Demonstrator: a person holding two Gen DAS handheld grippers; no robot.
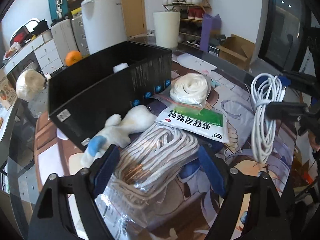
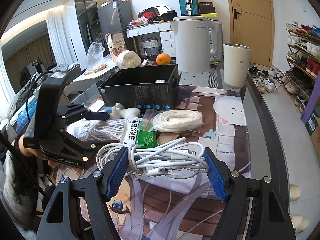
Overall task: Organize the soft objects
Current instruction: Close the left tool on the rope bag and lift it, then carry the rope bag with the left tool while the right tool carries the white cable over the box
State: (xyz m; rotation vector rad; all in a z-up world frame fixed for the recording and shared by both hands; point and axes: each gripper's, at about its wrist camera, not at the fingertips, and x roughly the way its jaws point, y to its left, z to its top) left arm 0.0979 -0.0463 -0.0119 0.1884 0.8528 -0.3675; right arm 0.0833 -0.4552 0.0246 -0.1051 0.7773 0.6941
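My left gripper is open, its blue pads either side of a clear bag of grey-white rope, also in the right wrist view. My right gripper is shut on a coiled white cable, which hangs lifted at the right of the left wrist view. A white plush toy with a blue paw lies against the black box. A bagged white cord coil and a green-white medicine packet lie beside it.
An orange, a white kettle and a cream cup stand behind the box. A wrapped white roll sits at the back left. A printed mat covers the table. A shoe rack stands right.
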